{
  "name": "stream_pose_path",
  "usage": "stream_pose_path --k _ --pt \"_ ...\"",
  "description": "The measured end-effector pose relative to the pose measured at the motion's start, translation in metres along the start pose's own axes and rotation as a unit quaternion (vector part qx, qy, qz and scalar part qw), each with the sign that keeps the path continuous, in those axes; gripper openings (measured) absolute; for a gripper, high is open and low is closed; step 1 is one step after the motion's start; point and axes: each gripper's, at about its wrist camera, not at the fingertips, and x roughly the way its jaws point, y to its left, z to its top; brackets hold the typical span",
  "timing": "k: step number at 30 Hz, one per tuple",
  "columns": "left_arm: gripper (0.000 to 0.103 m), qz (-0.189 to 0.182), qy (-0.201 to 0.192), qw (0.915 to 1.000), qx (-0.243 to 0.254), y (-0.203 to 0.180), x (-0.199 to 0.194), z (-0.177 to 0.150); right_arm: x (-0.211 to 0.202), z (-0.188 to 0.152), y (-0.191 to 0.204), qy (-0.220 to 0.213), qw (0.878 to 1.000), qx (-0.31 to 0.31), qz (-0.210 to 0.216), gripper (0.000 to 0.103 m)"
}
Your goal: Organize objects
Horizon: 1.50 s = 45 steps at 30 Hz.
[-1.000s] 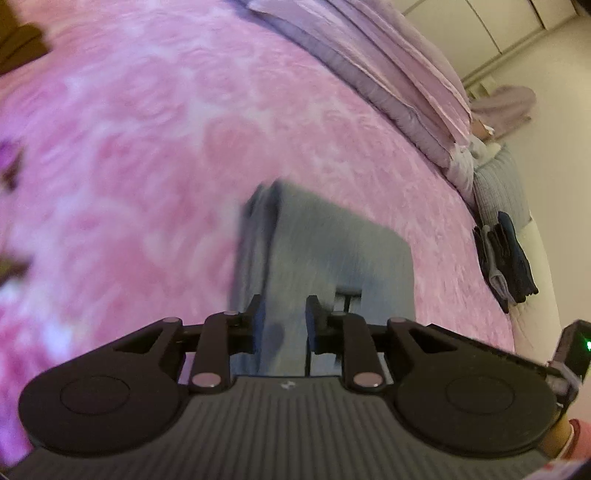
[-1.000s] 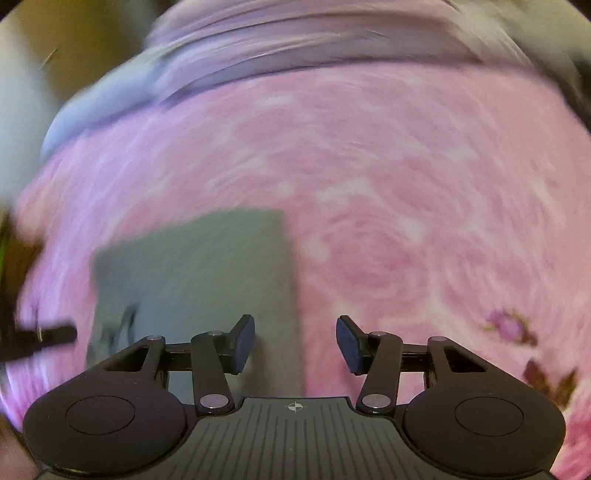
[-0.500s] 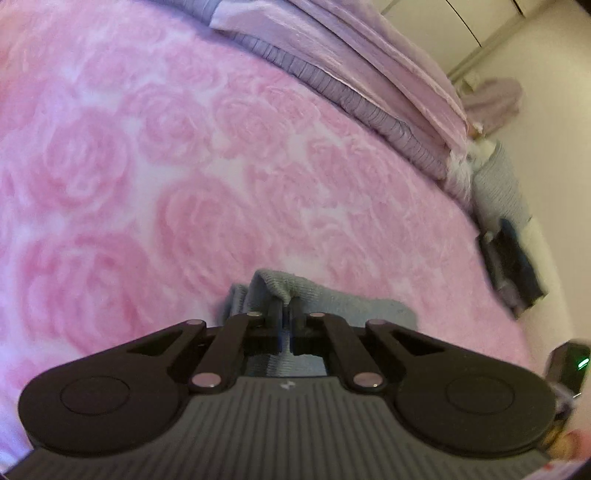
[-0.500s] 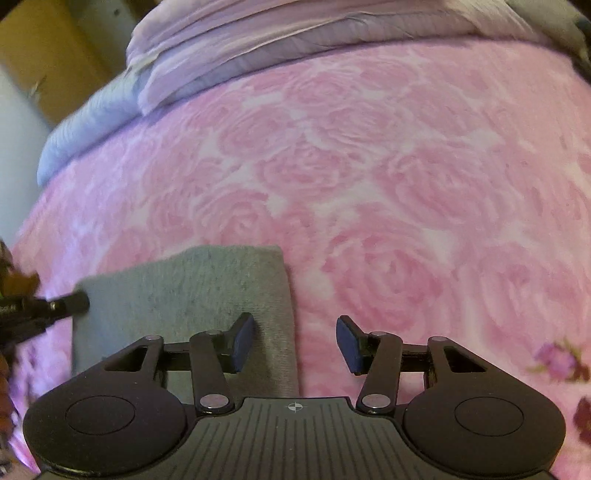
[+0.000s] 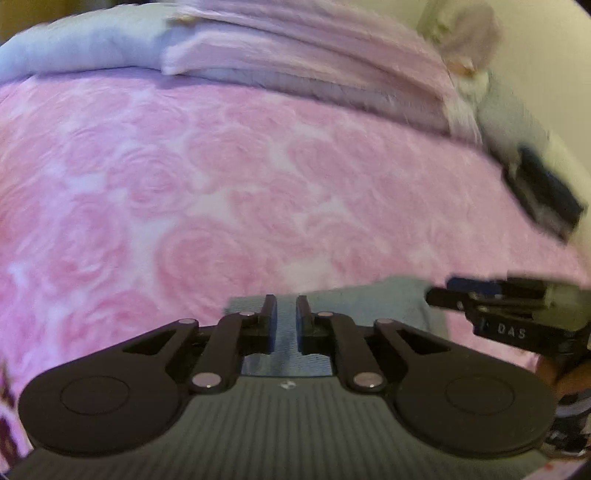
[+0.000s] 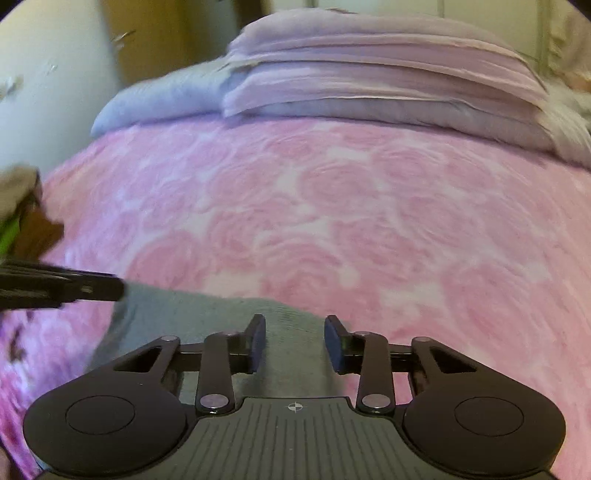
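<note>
A folded grey cloth (image 6: 207,317) lies on the pink rose-patterned bedspread (image 6: 332,206). In the left wrist view the grey cloth (image 5: 369,299) sits under and between the fingers. My left gripper (image 5: 285,317) has a narrow gap between its jaws, with the cloth's edge showing in the gap; a grip is not clear. My right gripper (image 6: 294,341) is open, its fingers over the cloth's right part. The left gripper also shows at the left edge of the right wrist view (image 6: 74,288), and the right gripper at the right of the left wrist view (image 5: 498,306).
Folded lilac and pale blue bedding (image 6: 369,74) is piled at the head of the bed. A dark blue object (image 5: 543,192) lies at the bed's right edge. Cream wall and a wooden panel (image 6: 177,33) stand behind.
The left gripper's jaws closed on the cloth edge half a second ago and now stand slightly apart. Both grippers have swung; the right one now sits over the cloth.
</note>
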Motion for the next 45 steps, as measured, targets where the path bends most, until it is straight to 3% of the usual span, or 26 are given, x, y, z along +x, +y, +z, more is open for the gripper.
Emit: stream_pose_path --k 2,4,6,10,14,16,19,21,24,29,32,35,37,39,42,45 --pt "0.009 0.020 0.031 0.9993 -0.008 0.003 0.027 -0.008 0.018 -0.008 0.006 0.008 0.999 -0.033 -0.020 0.032" --pt "0.010 0.018 0.018 0.9993 -0.026 0.010 0.039 -0.015 0.028 -0.014 0.011 0.008 0.997 -0.075 -0.030 0.032" --pt "0.010 0.017 0.013 0.9992 -0.033 0.013 0.039 -0.017 0.029 -0.013 0.010 0.014 0.996 -0.078 -0.029 0.032" --pt "0.009 0.032 0.013 0.9988 -0.034 0.007 0.025 -0.016 0.016 -0.005 0.004 0.028 0.998 -0.059 -0.019 0.032" --pt "0.009 0.019 -0.017 0.9995 -0.019 -0.008 -0.019 -0.023 -0.024 -0.004 0.009 0.000 0.999 -0.040 0.003 0.032" --pt "0.009 0.009 -0.021 0.9997 -0.010 -0.019 -0.035 -0.037 -0.042 -0.016 0.020 0.002 0.998 -0.054 0.026 0.032" --pt "0.009 0.006 0.010 0.9999 0.009 -0.032 -0.042 -0.068 -0.053 -0.050 0.039 0.030 0.994 -0.096 0.044 0.032" --pt "0.010 0.019 0.039 0.9987 0.028 -0.037 -0.044 -0.096 -0.057 -0.073 0.047 0.042 0.991 -0.118 0.039 0.032" --pt "0.011 0.040 0.034 0.9976 0.046 -0.038 -0.064 -0.126 -0.074 -0.095 0.053 0.039 0.988 -0.150 0.023 0.032" --pt "0.010 0.058 0.045 0.9973 -0.008 -0.031 -0.092 -0.132 -0.100 -0.105 0.048 0.031 0.990 -0.139 0.024 0.031" --pt "0.011 0.057 0.062 0.9961 -0.025 -0.032 -0.085 -0.134 -0.081 -0.119 0.049 0.083 0.987 -0.134 0.022 0.031" --pt "0.011 0.068 0.072 0.9938 -0.052 -0.030 -0.077 -0.137 -0.072 -0.117 0.054 0.093 0.984 -0.150 0.017 0.032" --pt "0.011 0.072 0.081 0.9910 -0.079 -0.026 -0.080 -0.134 -0.075 -0.112 0.049 0.103 0.987 -0.125 0.022 0.032" --pt "0.011 0.083 0.100 0.9862 -0.102 -0.026 -0.083 -0.129 -0.080 -0.105 0.043 0.115 0.989 -0.092 0.023 0.036" --pt "0.014 0.099 0.124 0.9803 -0.118 -0.032 -0.091 -0.118 -0.092 -0.093 0.031 0.127 0.991 -0.022 0.031 0.061" --pt "0.025 0.102 0.142 0.9763 -0.128 -0.044 -0.096 -0.111 -0.100 -0.085 0.026 0.138 0.990 0.013 0.034 0.066"
